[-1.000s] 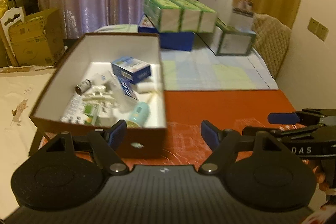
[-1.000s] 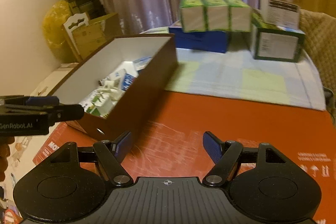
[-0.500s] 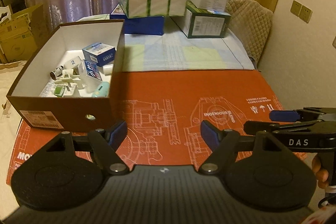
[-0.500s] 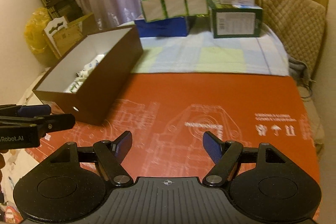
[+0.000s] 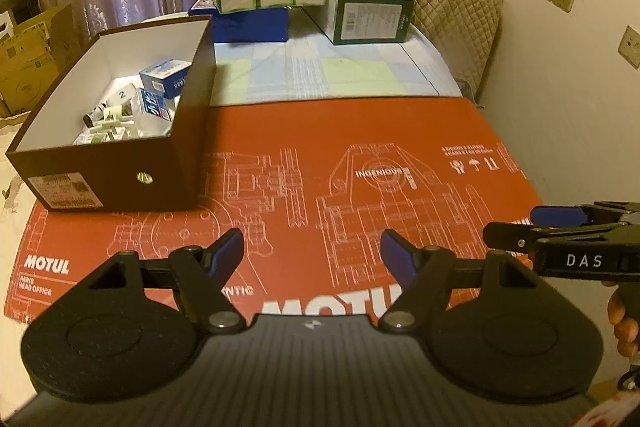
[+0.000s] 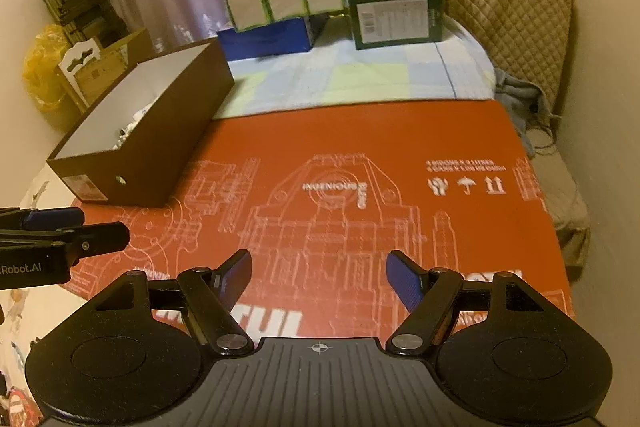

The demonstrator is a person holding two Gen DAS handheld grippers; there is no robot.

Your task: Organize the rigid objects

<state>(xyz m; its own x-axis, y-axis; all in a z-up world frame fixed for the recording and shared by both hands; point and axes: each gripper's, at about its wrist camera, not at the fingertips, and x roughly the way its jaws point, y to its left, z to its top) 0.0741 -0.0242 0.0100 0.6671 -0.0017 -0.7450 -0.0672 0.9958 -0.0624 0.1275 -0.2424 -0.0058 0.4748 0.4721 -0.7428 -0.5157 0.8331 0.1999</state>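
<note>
A brown shoebox [image 5: 116,171] [image 6: 160,143] with a white inside stands at the left of a red printed cardboard sheet [image 5: 360,155] [image 6: 360,187]. Several small items lie in it, among them a blue carton [image 5: 166,77] and a small dark-capped bottle [image 5: 91,115]. My left gripper [image 5: 312,253] hovers over the near part of the sheet, open and empty. My right gripper [image 6: 318,273] hangs to its right, also open with nothing between its fingers. Each gripper's side shows at the edge of the other's view.
Behind the sheet lies a pale checked cloth [image 5: 320,71]. At the back stand a blue box [image 5: 250,23] with a green pack on top, and a green carton [image 5: 368,15] under a white box. A quilted chair back [image 6: 508,15] is at right; cardboard boxes [image 5: 28,55] at left.
Both grippers have pulled back from the shoebox and swung right, so the box now looks smaller and farther left and more of the red sheet shows. Both stay open.
</note>
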